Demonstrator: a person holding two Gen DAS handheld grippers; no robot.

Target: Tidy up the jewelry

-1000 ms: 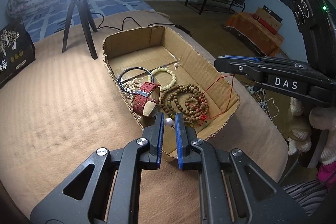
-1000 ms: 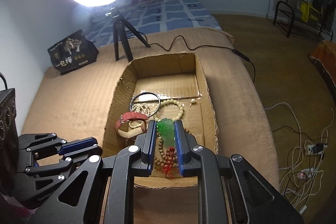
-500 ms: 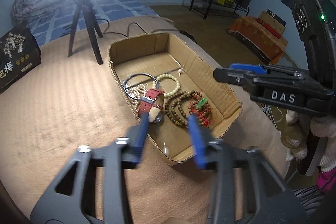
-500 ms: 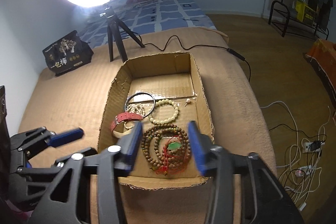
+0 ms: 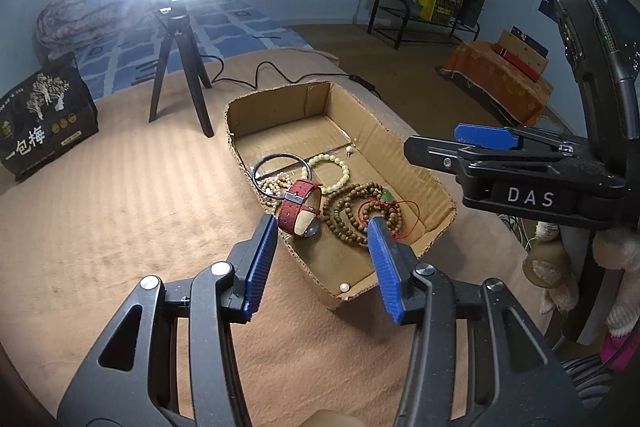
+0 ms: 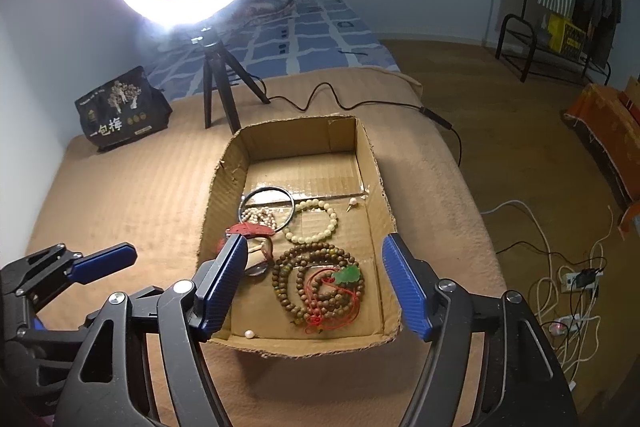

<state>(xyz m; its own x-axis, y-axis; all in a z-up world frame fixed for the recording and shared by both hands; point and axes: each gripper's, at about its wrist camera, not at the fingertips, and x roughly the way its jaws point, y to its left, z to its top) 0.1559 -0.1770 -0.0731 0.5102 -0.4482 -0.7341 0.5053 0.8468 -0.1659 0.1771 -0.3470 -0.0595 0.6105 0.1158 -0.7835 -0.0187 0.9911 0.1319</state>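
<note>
A cardboard box (image 5: 276, 107) (image 6: 296, 135) lies on the brown blanket and holds the jewelry. Inside are a red-strapped watch (image 5: 298, 211) (image 6: 250, 230), a brown bead necklace (image 5: 352, 203) (image 6: 316, 279), a cream bead bracelet (image 5: 345, 169) (image 6: 332, 223) and a black bangle (image 5: 280, 155) (image 6: 266, 190). A green pendant (image 6: 349, 275) (image 5: 386, 195) on red cord rests on the brown beads. A loose pearl (image 5: 343, 286) (image 6: 249, 334) lies in the box's near corner. My left gripper (image 5: 322, 227) and right gripper (image 6: 315, 243) hover above the box's near end, jaws opening, nothing held.
A ring light on a black tripod (image 5: 176, 67) (image 6: 212, 87) stands behind the box, with a black printed pouch (image 5: 40, 123) (image 6: 120, 115) to its left. A black cable (image 6: 360, 99) runs off the blanket's right edge. White wires (image 6: 568, 287) lie on the floor.
Both grippers went from shut to open. The pearl fell from the left gripper into the box's near corner. The green pendant dropped from the right gripper onto the brown beads.
</note>
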